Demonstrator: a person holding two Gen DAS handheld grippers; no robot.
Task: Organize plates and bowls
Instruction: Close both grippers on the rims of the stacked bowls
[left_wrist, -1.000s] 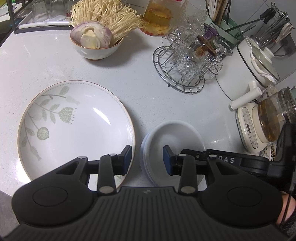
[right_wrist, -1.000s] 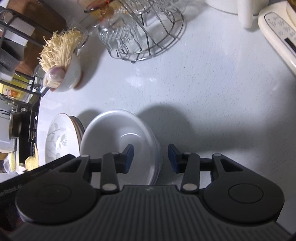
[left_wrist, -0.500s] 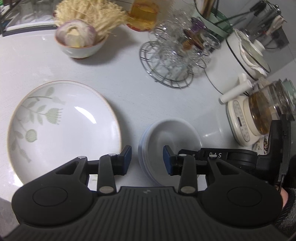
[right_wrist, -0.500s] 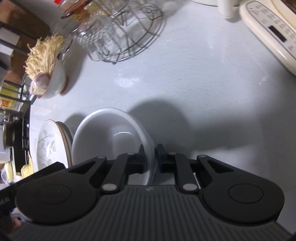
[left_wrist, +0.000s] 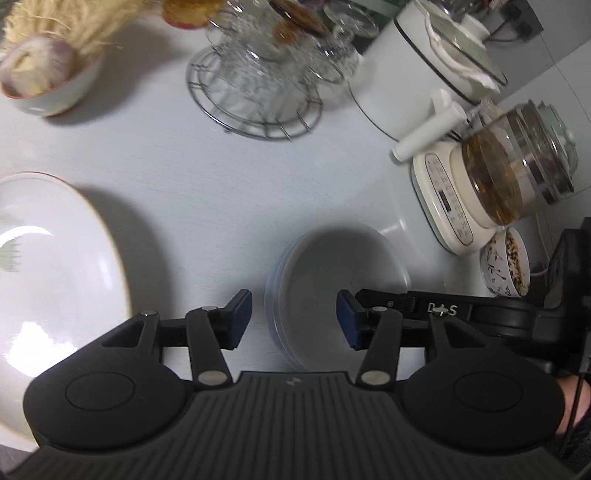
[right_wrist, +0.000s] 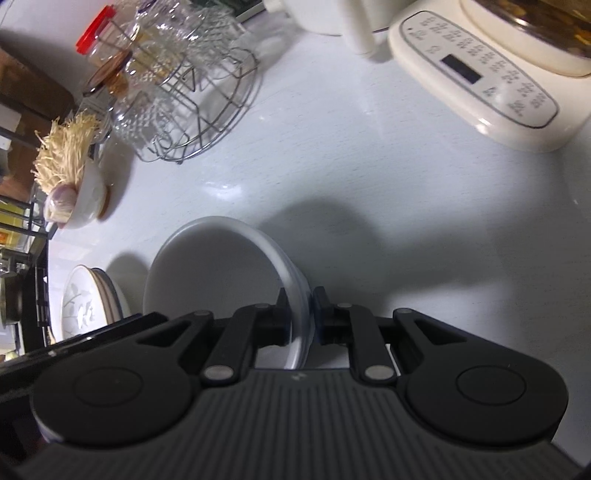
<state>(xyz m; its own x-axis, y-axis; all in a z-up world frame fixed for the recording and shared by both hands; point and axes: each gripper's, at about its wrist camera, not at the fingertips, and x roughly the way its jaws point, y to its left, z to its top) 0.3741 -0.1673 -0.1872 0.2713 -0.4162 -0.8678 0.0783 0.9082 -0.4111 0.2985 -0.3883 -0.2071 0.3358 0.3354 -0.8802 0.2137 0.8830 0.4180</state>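
Observation:
A stack of plain white bowls (left_wrist: 332, 280) sits on the white counter, and it also shows in the right wrist view (right_wrist: 218, 273). My right gripper (right_wrist: 300, 317) is shut on the near rim of the stack. My left gripper (left_wrist: 294, 318) is open and empty, its jaws wide apart just above the stack's near edge. A large plate with a leaf pattern (left_wrist: 48, 266) lies to the left of the bowls; in the right wrist view it (right_wrist: 83, 302) appears on top of other plates.
A wire rack of glasses (left_wrist: 258, 74) stands at the back. A bowl of enoki mushrooms and onion (left_wrist: 44, 77) is at the back left. A white pot (left_wrist: 417, 74), a kettle base with glass pot (left_wrist: 491, 184) and a small tea cup (left_wrist: 506, 266) crowd the right.
My right gripper has closed on the white bowls' rim. The left gripper has shifted right, so the leaf plate slid toward the left edge of its view.

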